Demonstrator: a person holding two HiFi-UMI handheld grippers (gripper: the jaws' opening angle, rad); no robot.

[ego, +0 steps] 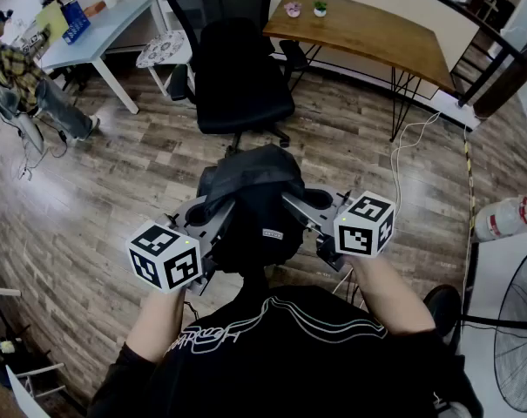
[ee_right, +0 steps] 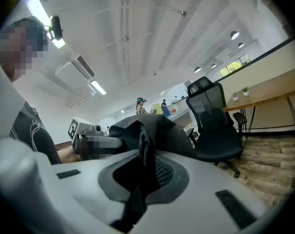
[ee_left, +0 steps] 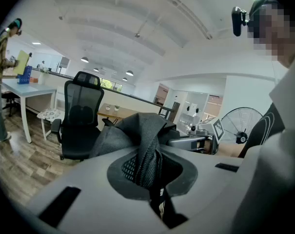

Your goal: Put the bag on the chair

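Note:
A black bag [ego: 253,207] hangs in the air in front of me, held up by both grippers. My left gripper [ego: 212,223] is shut on a mesh strap of the bag [ee_left: 147,155] at its left side. From the right, my right gripper [ego: 300,209] is shut on another fold of the bag [ee_right: 146,167]. A black office chair [ego: 237,77] stands on the wood floor just beyond the bag; the chair [ee_left: 79,123] shows at the left of the left gripper view, and the chair [ee_right: 216,128] at the right of the right gripper view. Its seat is bare.
A wooden table [ego: 368,29] with two small plants stands behind the chair at the right. A white desk [ego: 97,33] is at the left, with a person [ego: 23,81] beside it. A fan [ego: 520,338] and a white cable [ego: 411,146] lie to my right.

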